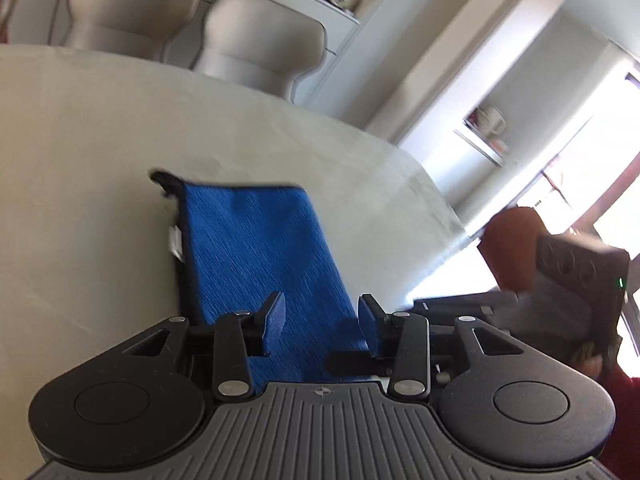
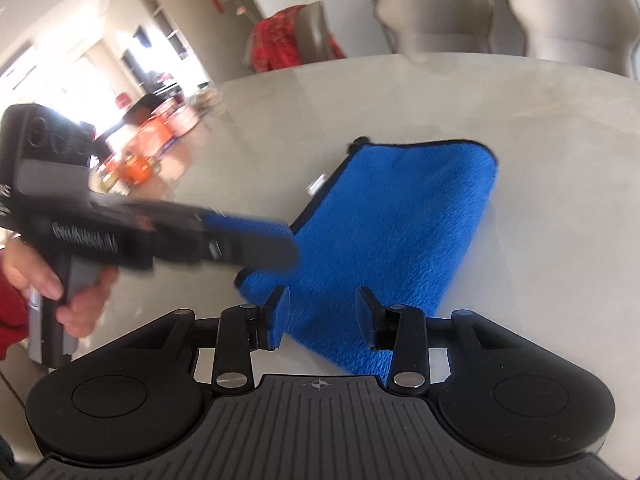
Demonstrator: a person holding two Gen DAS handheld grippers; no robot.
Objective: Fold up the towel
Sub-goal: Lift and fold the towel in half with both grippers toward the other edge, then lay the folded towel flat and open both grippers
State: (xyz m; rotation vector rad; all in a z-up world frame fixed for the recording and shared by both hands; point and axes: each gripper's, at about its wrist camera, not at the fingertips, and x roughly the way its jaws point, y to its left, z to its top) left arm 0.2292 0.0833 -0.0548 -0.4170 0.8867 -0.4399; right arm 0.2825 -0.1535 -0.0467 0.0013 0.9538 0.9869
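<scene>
The folded towel (image 2: pixel 384 248) is lying on the table (image 2: pixel 540 128). The left gripper (image 1: pixel 322 320) and the right gripper (image 2: pixel 322 316) are being held over it, jaws parted, nothing gripped.

- The right gripper (image 2: pixel 322 316) has its blue-padded jaws spread apart, empty.
- A folded blue terry towel with dark edging (image 2: pixel 396 236) lies on the pale grey table (image 2: pixel 560 200), running from between the jaws ahead.
- Left of it, the left gripper (image 2: pixel 276 240), held in a hand (image 2: pixel 60 280), reaches the towel's left edge; blurred.
- Two beige chairs (image 2: pixel 440 12) stand beyond the table.
</scene>
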